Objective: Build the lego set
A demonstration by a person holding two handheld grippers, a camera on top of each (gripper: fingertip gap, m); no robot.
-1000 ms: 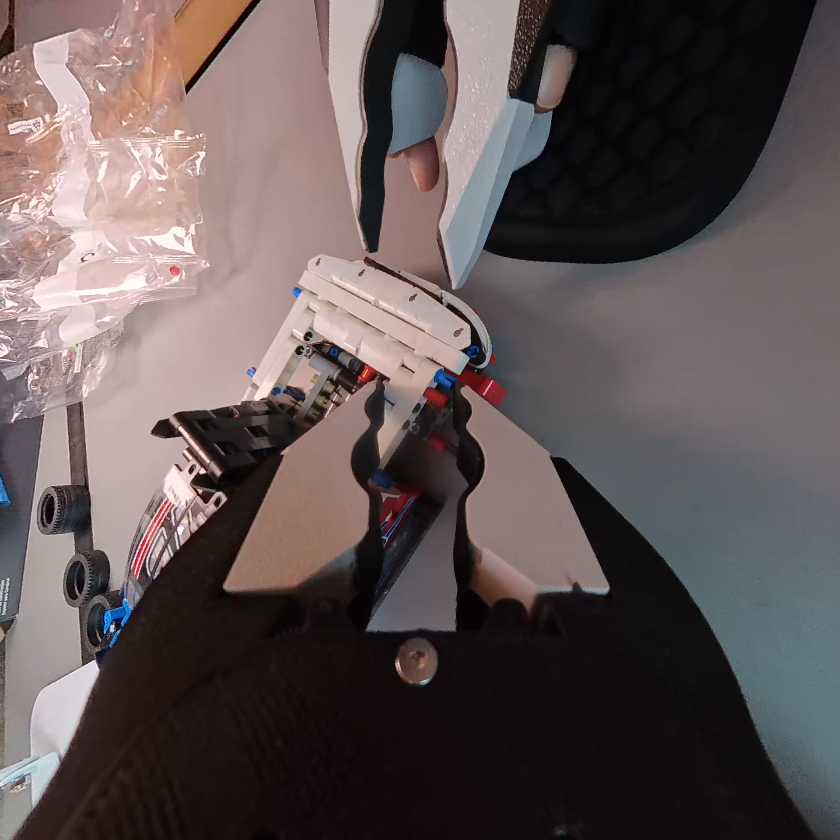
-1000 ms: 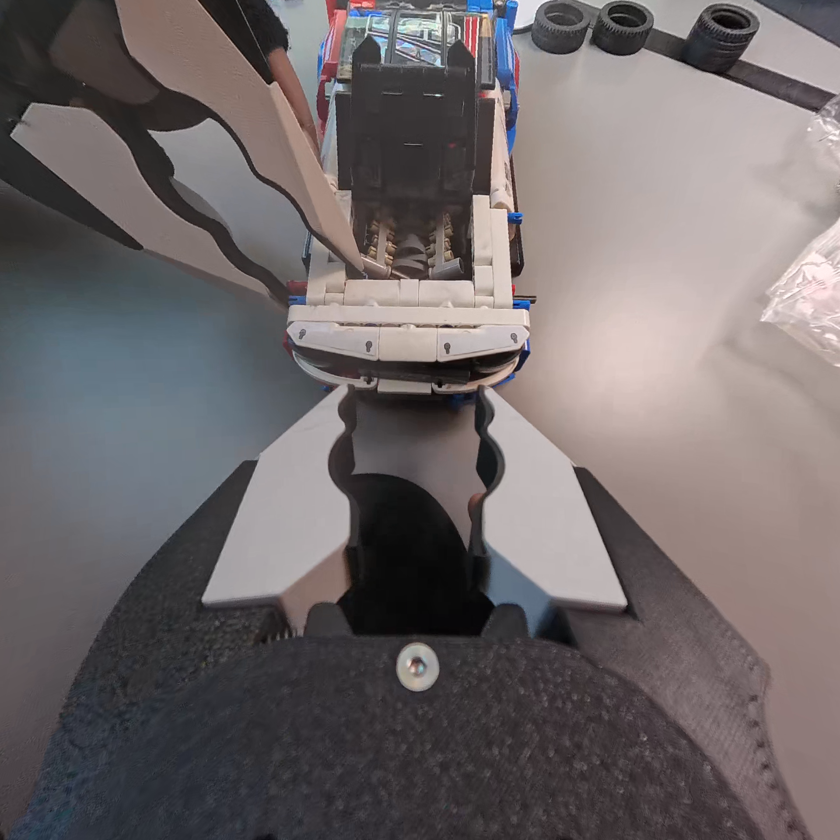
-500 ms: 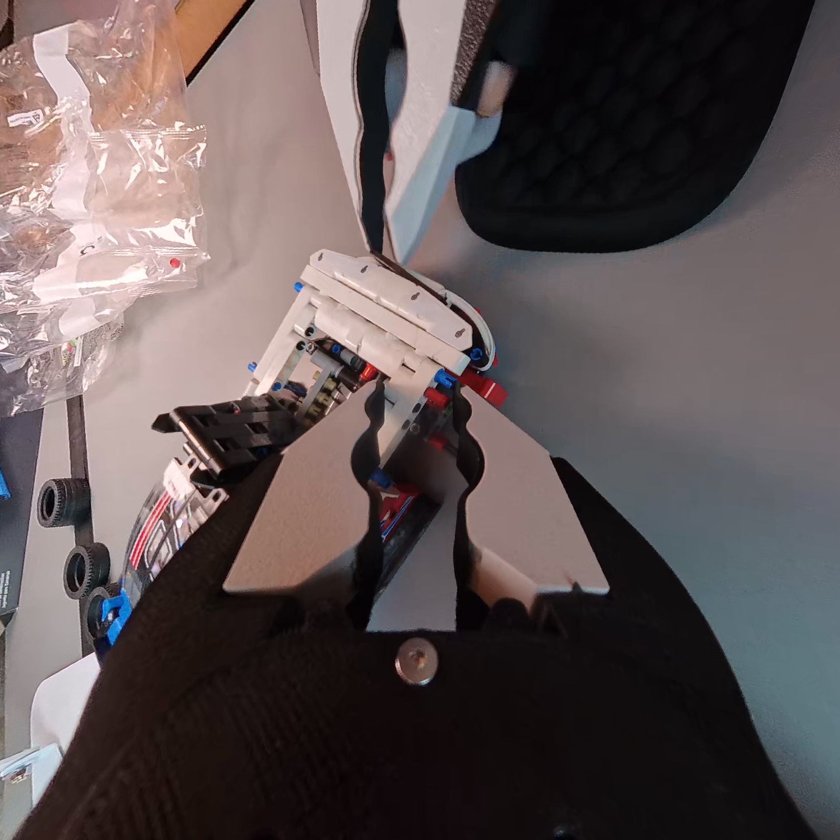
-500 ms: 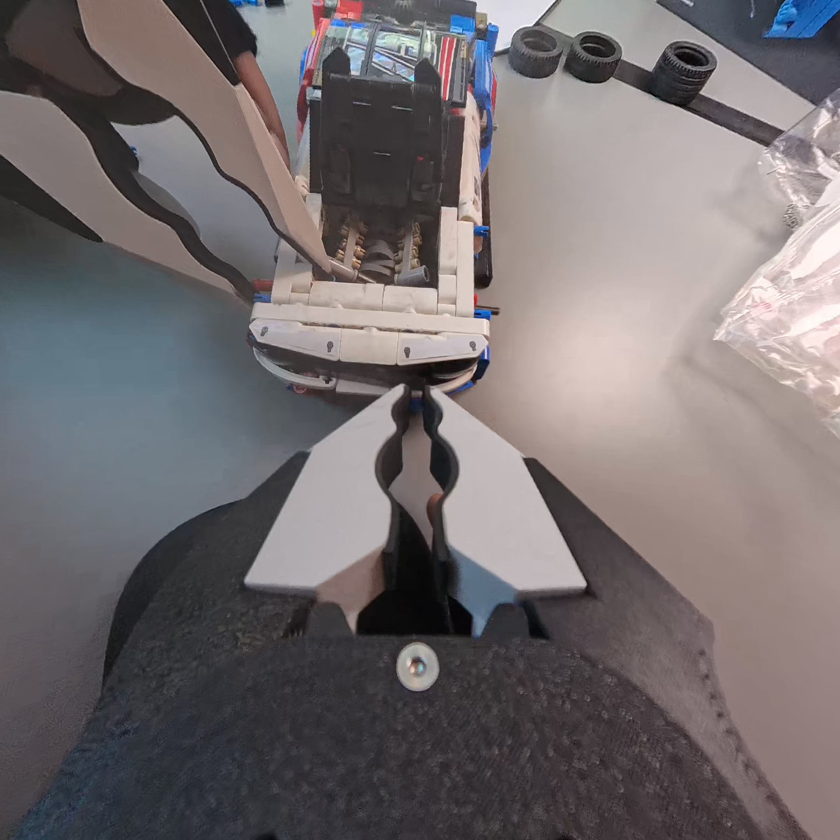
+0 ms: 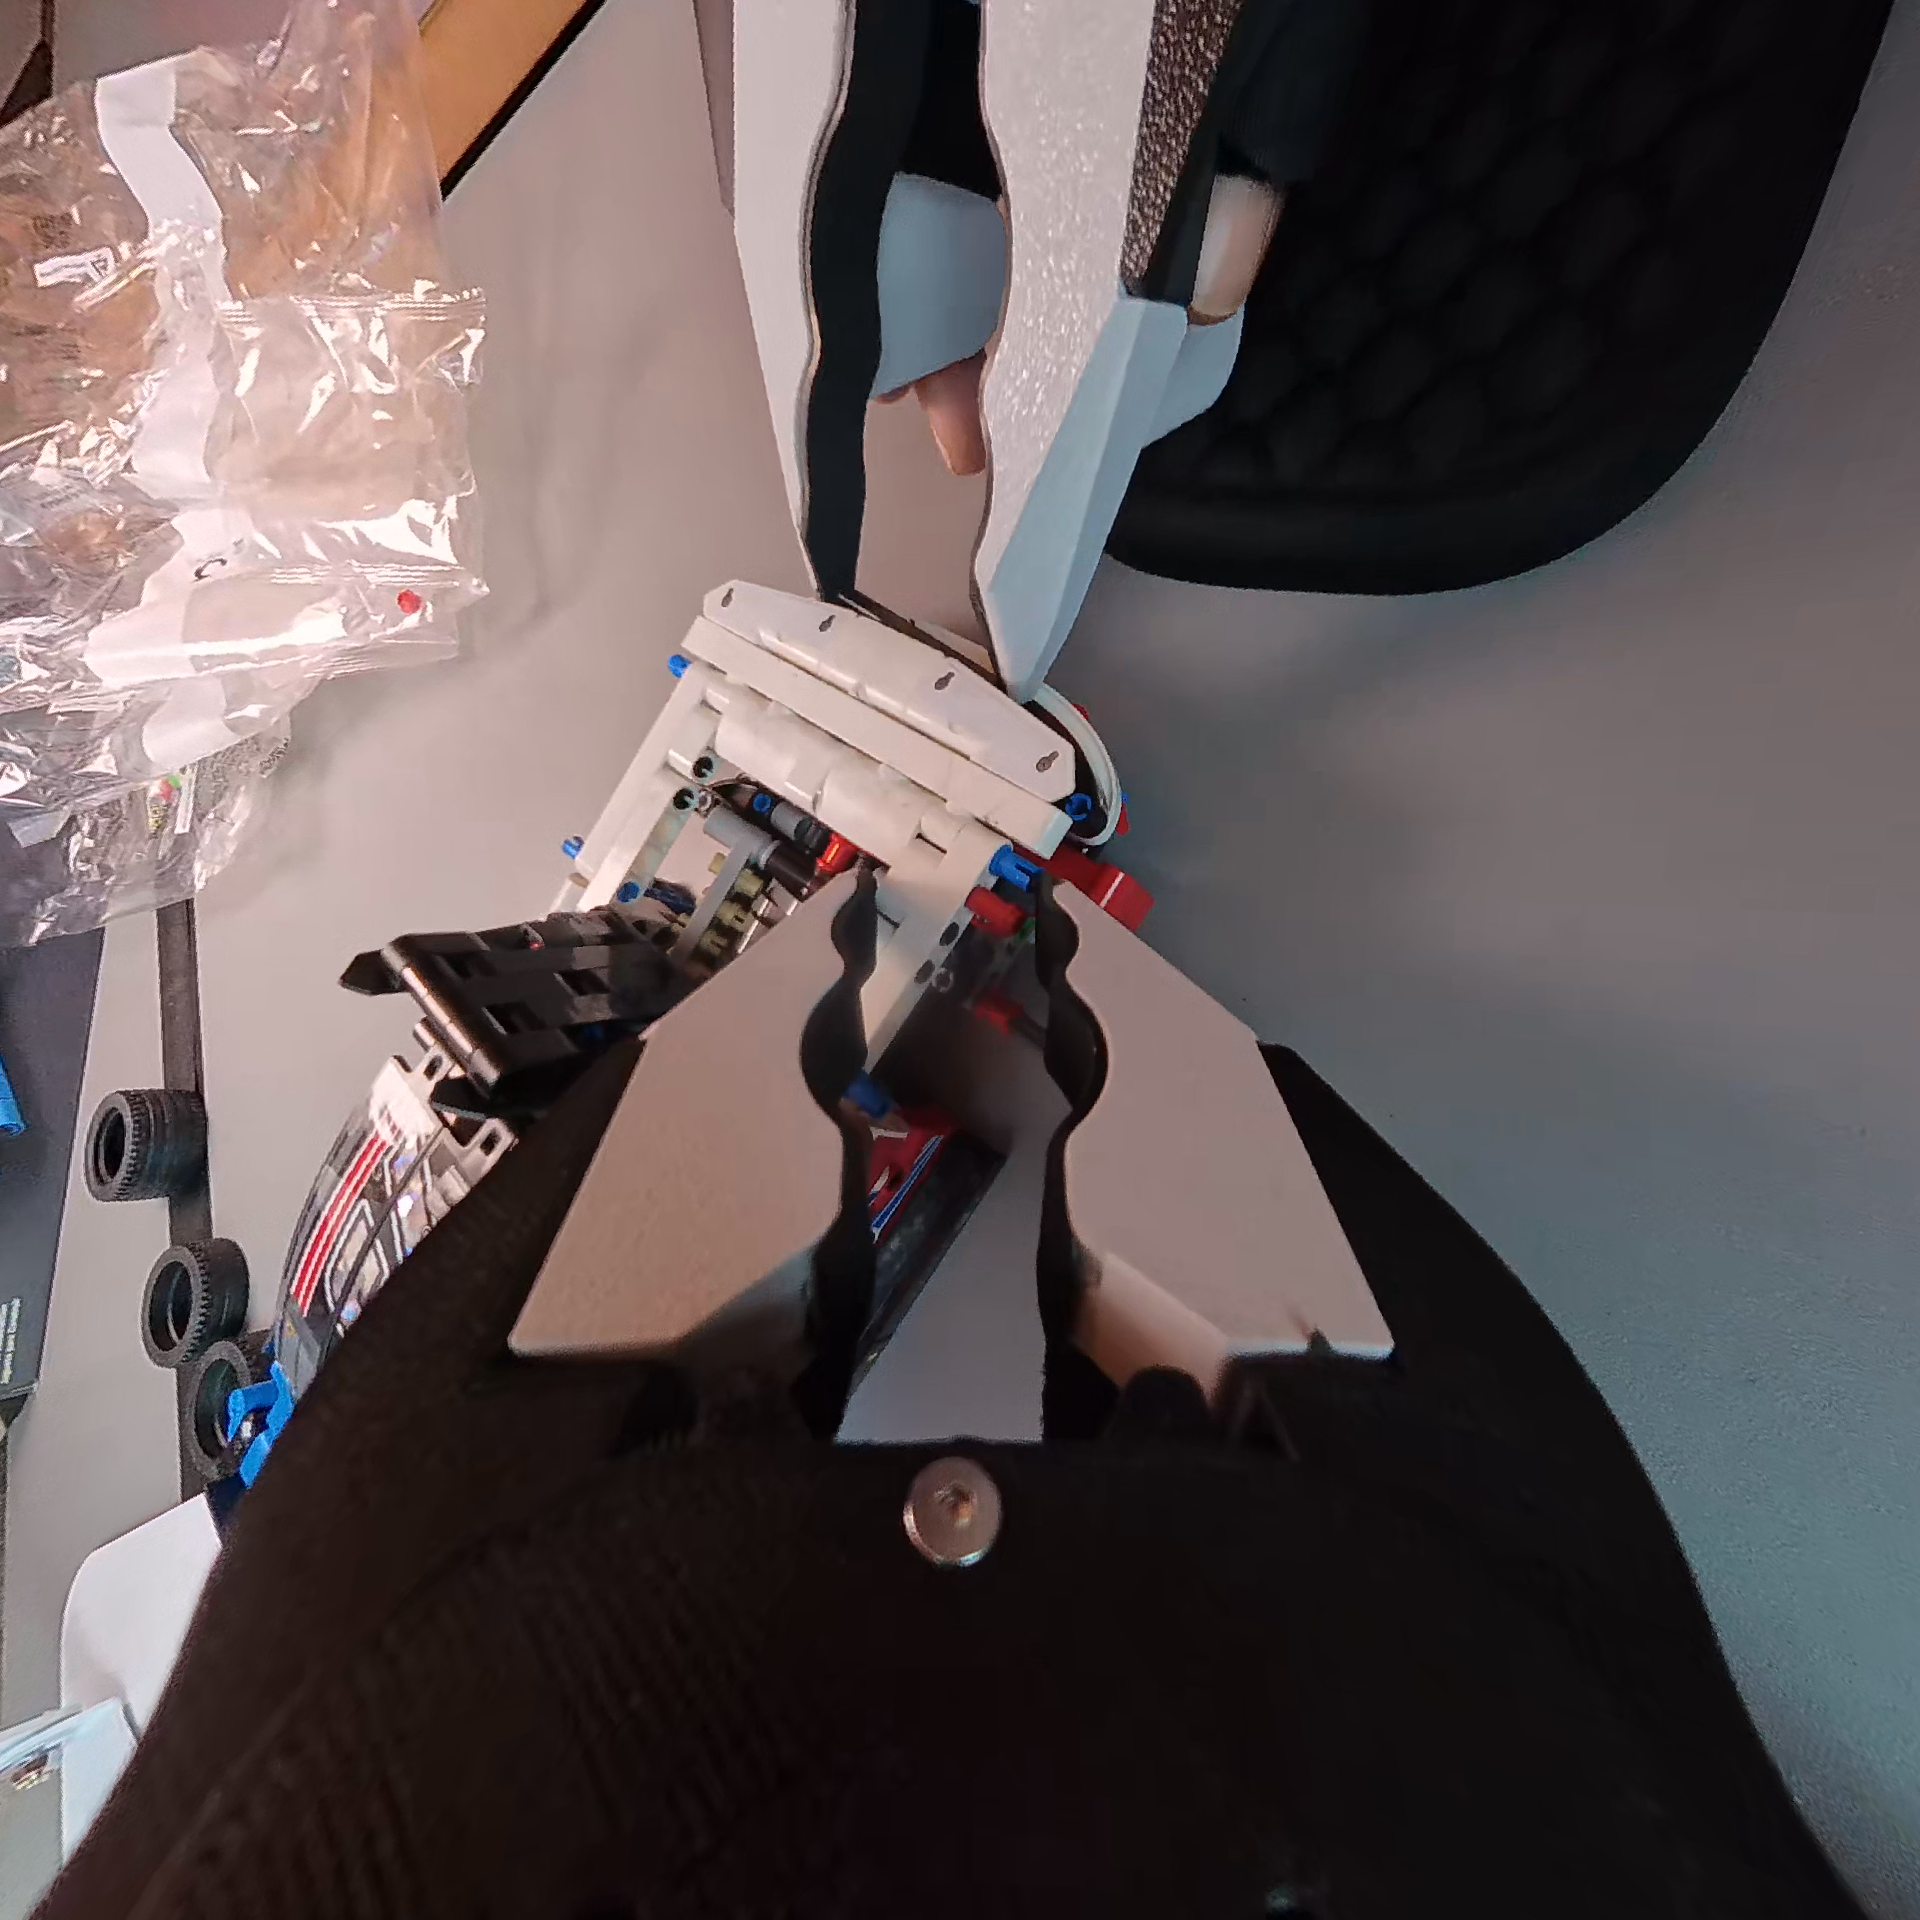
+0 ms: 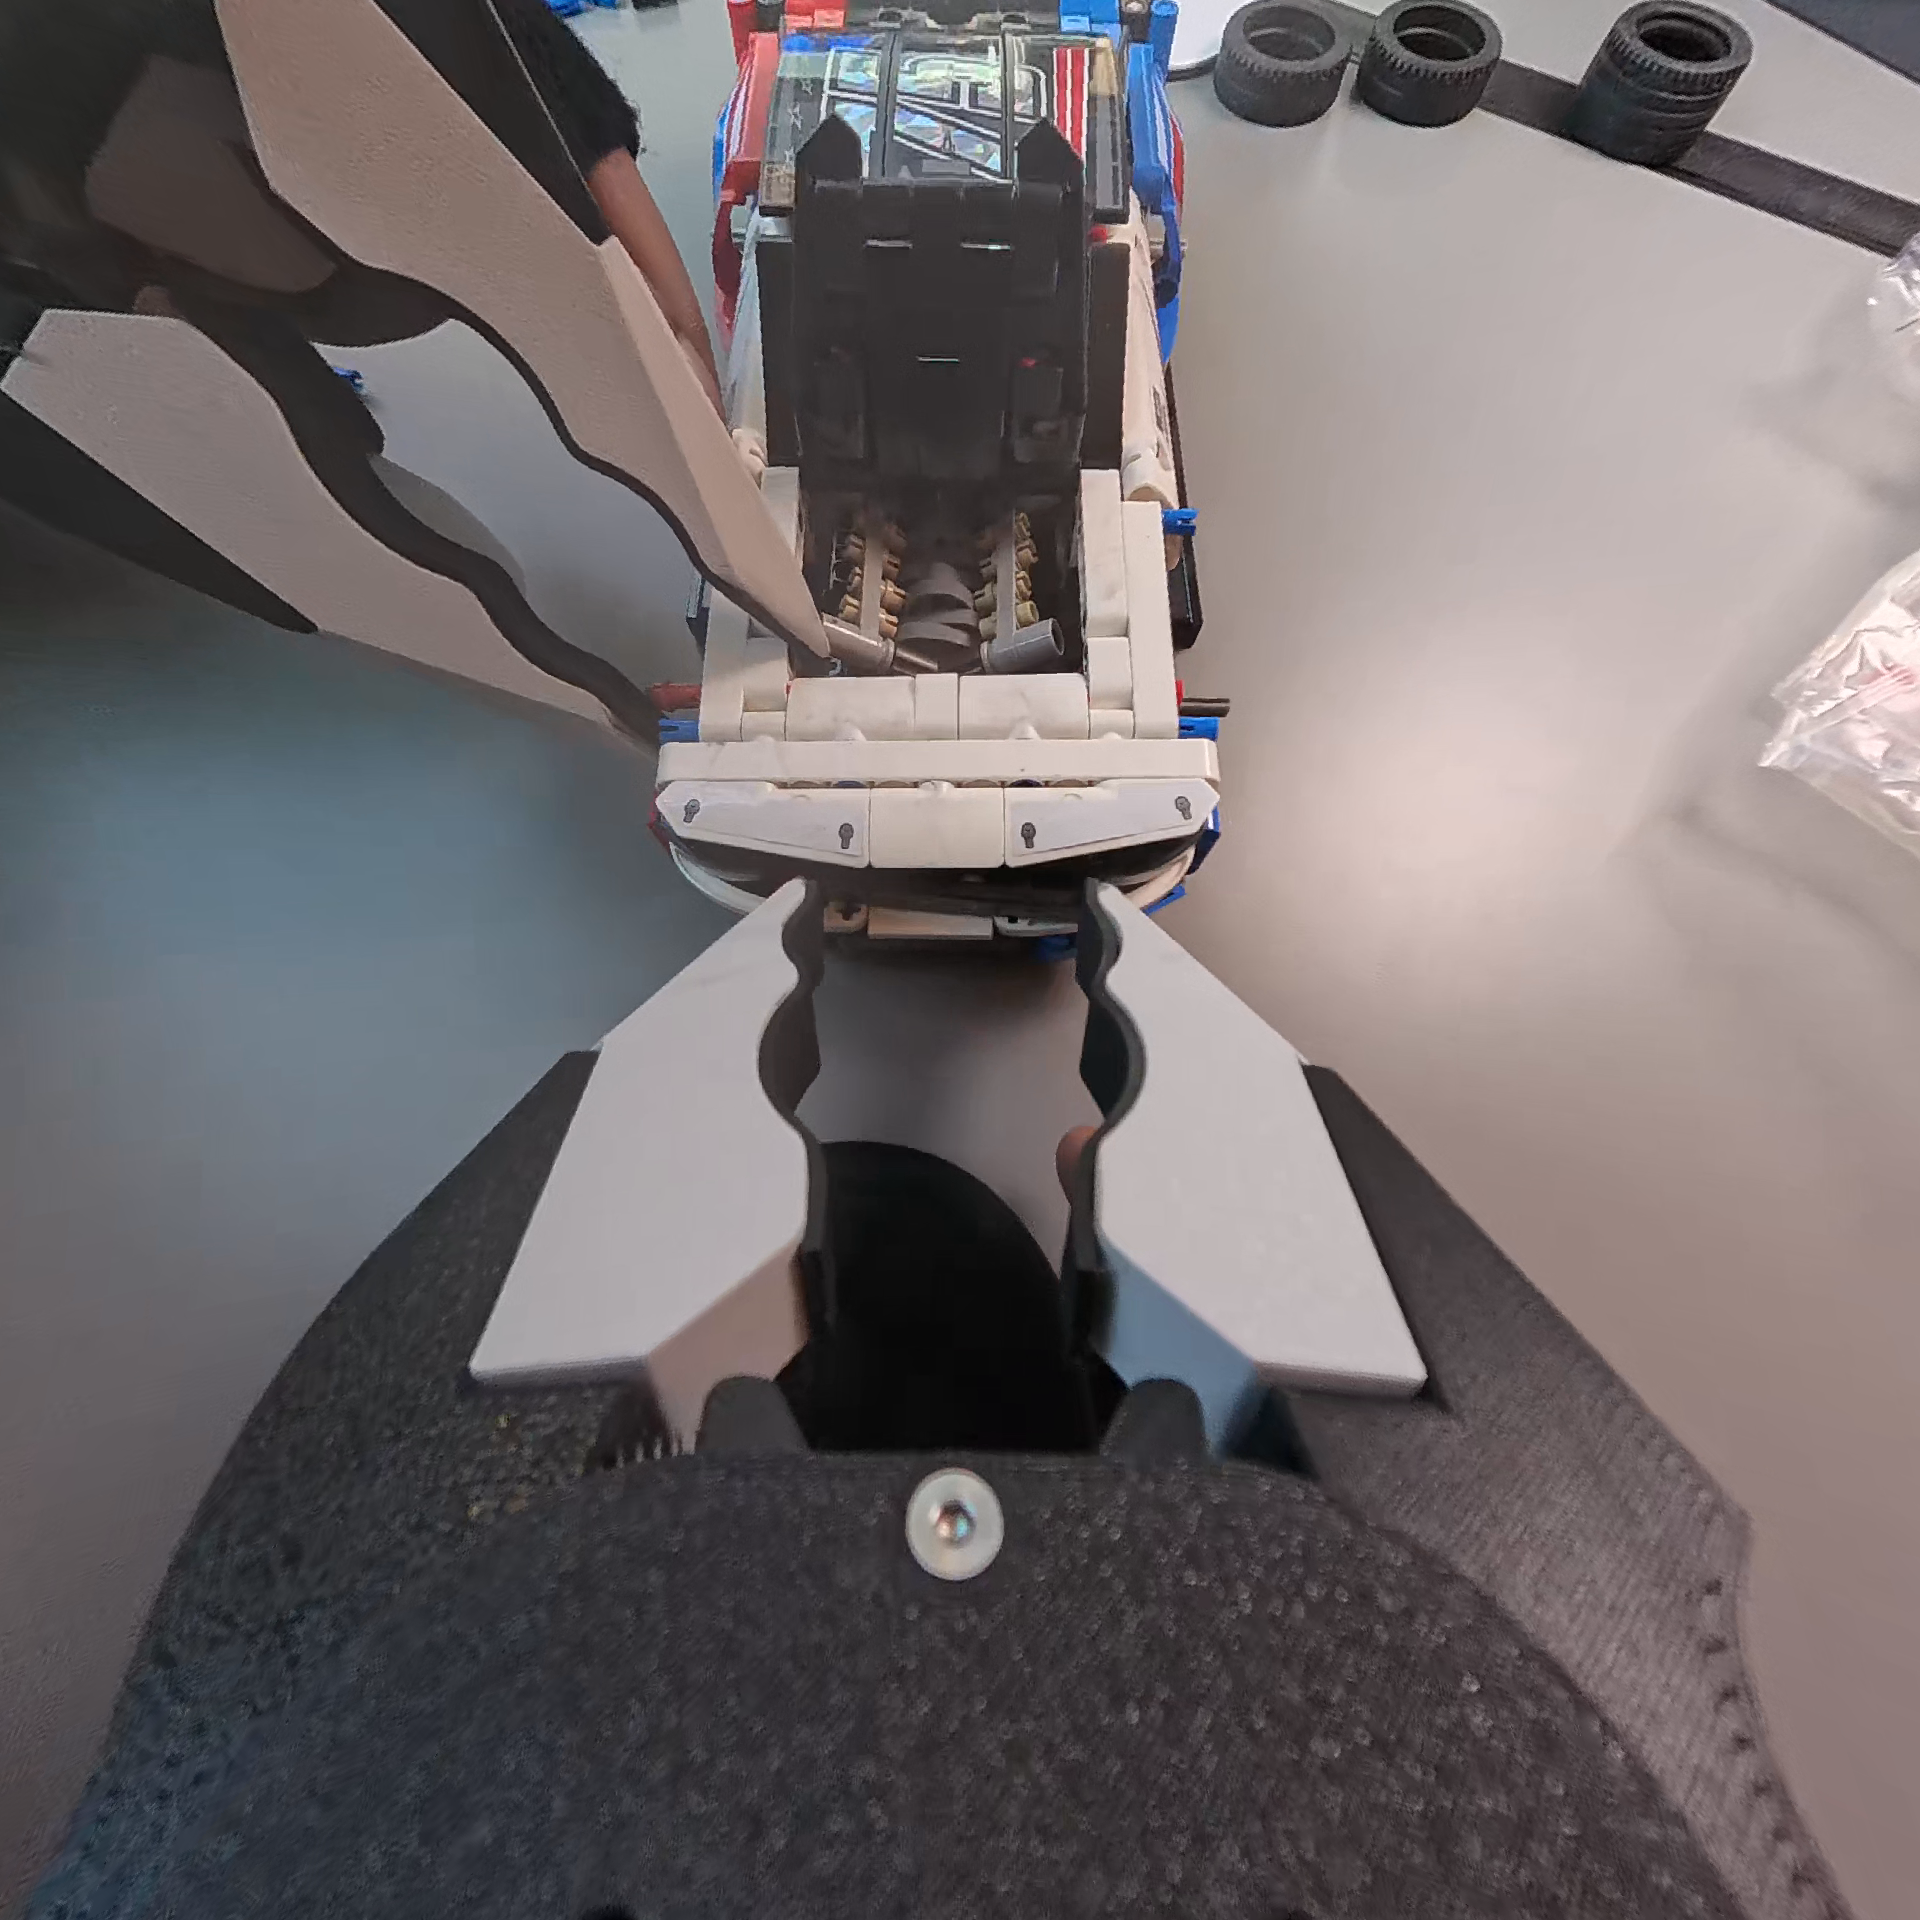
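Engine (image 6: pixel 940 613) only in right wrist view

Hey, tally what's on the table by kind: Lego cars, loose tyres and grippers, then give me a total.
Lego car: 1
Loose black tyres: 3
Grippers: 2, the left gripper and the right gripper
Total: 6

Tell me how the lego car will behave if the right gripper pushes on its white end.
With no wheels fitted, the lego car will likely slide on the smooth table, not roll. The left gripper clamps its side, probably steadying it. The raised black panel looks hinged; it may flop.
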